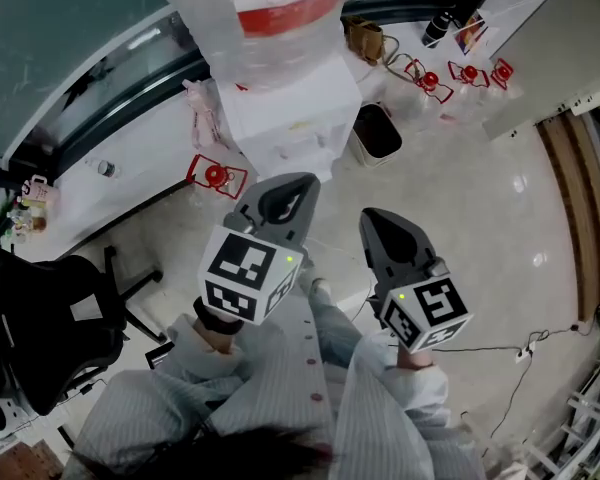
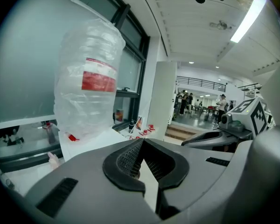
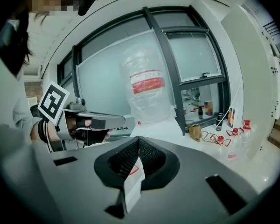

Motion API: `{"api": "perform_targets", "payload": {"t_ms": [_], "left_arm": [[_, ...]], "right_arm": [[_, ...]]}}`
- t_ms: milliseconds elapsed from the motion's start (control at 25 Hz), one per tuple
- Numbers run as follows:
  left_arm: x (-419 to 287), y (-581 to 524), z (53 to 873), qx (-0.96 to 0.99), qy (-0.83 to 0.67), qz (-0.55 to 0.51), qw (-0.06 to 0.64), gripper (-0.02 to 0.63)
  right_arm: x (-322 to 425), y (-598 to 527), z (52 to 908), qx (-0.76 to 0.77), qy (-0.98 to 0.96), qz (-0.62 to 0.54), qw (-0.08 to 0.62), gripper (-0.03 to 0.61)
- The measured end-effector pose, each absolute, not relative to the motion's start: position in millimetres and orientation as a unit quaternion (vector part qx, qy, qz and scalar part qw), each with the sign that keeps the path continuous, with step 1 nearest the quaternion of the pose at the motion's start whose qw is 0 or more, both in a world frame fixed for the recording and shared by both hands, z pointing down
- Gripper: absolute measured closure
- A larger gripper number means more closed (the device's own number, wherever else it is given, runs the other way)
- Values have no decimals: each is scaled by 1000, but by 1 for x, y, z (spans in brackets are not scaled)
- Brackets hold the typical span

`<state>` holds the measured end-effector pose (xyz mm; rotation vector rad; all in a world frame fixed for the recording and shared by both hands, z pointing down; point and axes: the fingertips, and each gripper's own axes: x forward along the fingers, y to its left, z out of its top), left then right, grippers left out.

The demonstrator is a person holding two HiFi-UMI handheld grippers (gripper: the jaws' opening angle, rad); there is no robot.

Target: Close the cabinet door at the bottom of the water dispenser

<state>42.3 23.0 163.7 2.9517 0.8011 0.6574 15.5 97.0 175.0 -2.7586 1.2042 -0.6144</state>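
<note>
Fingers: my left gripper [image 1: 286, 190] and right gripper [image 1: 382, 224] are both clenched, nothing in them.
Where: water dispenser [image 1: 285, 118] at 12 o'clock; cabinet door hidden low down.
Tip: I reckon drop low, nudge it flat-on.

Dispenser [image 1: 285, 118] at top centre, bottle [image 1: 270, 18] on it. Bin [image 1: 377, 133] just right of dispenser. Chair [image 1: 40, 318] at lower left. Left claw [image 1: 296, 186], right claw [image 1: 373, 220] below dispenser.

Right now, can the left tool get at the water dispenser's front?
Probably yes. The left tool, shut, points at the water dispenser close ahead, with nothing seen between them. Its bottom door is not visible in any view.
</note>
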Motion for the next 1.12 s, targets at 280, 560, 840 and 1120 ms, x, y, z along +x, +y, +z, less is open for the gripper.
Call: {"api": "perform_targets", "payload": {"t_ms": [280,560,840,1120], "left_arm": [[77,1,156,946,254,200,3,603],[90,-17,162,948,248,200,5,603],[113,-16,167,952,227,207,9,603],[148,-5,161,967,162,197,25,603]], "right_arm": [[55,71,169,-896,399,-190,31,565],[72,49,172,-892,410,-188,28,565],[96,47,176,-879,435,-196,27,565],[135,54,176,-844,500,-196,10,565]]}}
